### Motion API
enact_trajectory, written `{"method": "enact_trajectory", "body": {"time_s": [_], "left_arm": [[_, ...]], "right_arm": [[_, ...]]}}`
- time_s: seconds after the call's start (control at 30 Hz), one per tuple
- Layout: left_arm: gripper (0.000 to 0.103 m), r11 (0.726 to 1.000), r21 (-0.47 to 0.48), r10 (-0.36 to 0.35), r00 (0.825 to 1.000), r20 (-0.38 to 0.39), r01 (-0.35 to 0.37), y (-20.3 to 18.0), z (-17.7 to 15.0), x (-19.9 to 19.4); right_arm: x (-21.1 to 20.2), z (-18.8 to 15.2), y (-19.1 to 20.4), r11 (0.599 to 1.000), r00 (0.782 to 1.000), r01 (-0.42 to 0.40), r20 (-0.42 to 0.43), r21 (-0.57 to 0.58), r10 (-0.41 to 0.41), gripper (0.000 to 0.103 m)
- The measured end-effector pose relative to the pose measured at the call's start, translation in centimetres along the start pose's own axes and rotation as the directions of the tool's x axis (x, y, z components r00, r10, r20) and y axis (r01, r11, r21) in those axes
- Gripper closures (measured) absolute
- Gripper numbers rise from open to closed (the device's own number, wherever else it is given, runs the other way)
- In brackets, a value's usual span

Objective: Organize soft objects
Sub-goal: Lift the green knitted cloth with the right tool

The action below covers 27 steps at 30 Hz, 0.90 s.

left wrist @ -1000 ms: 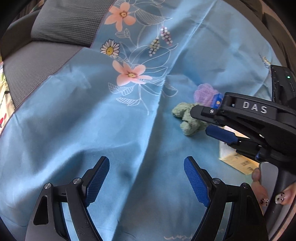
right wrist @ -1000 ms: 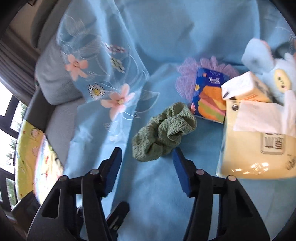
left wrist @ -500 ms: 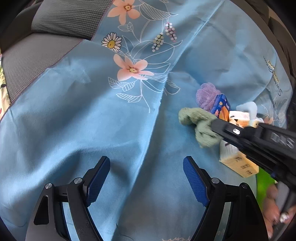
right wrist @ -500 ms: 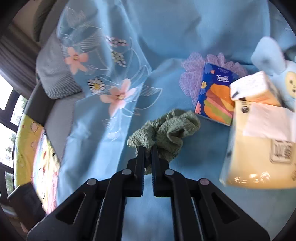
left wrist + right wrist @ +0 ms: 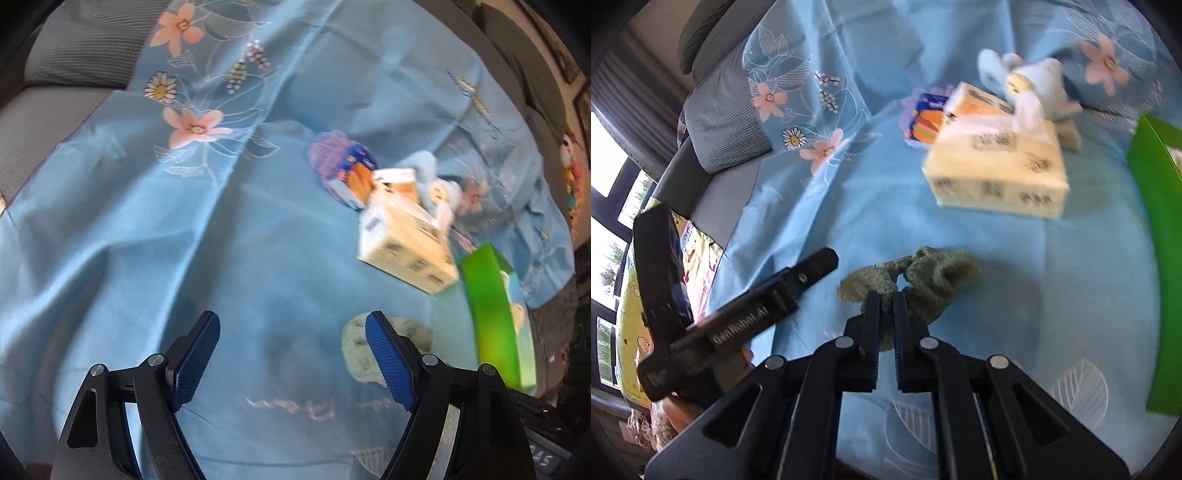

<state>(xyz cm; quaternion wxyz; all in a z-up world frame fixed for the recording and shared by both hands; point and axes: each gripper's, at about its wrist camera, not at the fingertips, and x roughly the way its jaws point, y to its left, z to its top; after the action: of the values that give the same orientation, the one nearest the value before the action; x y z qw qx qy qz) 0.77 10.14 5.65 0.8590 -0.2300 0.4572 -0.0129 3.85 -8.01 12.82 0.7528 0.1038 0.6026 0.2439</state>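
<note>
My right gripper (image 5: 885, 299) is shut on a green knitted cloth (image 5: 923, 280) and holds it above the blue floral sheet (image 5: 923, 240). The cloth hangs bunched ahead of the fingertips. My left gripper (image 5: 291, 354) is open and empty over the sheet (image 5: 184, 240); it also shows in the right wrist view (image 5: 812, 267) at the left. A light blue plush toy (image 5: 1034, 85) lies behind a cream tissue pack (image 5: 997, 173), and also shows in the left wrist view (image 5: 432, 184). A pale printed cloth (image 5: 354, 354) lies beside the left gripper's right finger.
A small blue tissue packet (image 5: 925, 118) rests on a purple crocheted piece (image 5: 327, 155). A green box (image 5: 1160, 258) stands at the right, also in the left wrist view (image 5: 495, 317). A grey cushion (image 5: 727, 114) and grey sofa (image 5: 44, 122) border the sheet at the left.
My right gripper closed on the green cloth, lifted it and carried it toward me, away from the tissue packs. The left gripper swung right, bringing the green box into view.
</note>
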Motion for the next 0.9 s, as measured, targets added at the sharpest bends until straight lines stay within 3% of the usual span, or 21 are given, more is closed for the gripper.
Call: {"method": "enact_trajectory", "body": {"time_s": [0.33,0.43,0.47,0.57,0.73,0.9], "left_arm": [[0.021,0.989,0.073,-0.122,0.991,-0.052,0.126,-4.1,-3.1,-1.9],[0.021,0.986,0.096,-0.125,0.989,-0.079,0.133,-4.9,-4.2,-1.6],[0.021,0.985,0.108,-0.123,0.988,-0.096,0.133,-5.2,-4.7,-1.3],[0.021,0.983,0.117,-0.127,0.983,-0.135,0.143,-5.7,-5.8,-0.7],[0.022,0.981,0.104,-0.142,0.971,-0.19,0.164,-5.9,-6.8,0.7],[0.033,0.979,0.101,-0.151,0.963,-0.224,0.177,-6.3,-7.5,1.5]], "right_arm": [[-2.9,-4.6,-3.3,0.997,0.999,0.036,-0.023,0.073,-0.035,0.094],[-3.8,-5.1,-4.7,0.991,0.999,0.046,-0.016,0.122,-0.044,0.091],[-4.0,-5.1,-5.3,0.989,0.999,0.035,-0.004,0.146,-0.035,0.086],[-4.8,-5.2,-6.1,0.98,0.999,0.021,0.025,0.196,-0.026,0.055],[-4.6,-4.3,-6.5,0.972,0.999,-0.026,0.048,0.232,0.016,0.051],[-2.7,-3.5,-6.5,0.969,0.998,-0.056,0.012,0.24,0.055,0.048]]}}
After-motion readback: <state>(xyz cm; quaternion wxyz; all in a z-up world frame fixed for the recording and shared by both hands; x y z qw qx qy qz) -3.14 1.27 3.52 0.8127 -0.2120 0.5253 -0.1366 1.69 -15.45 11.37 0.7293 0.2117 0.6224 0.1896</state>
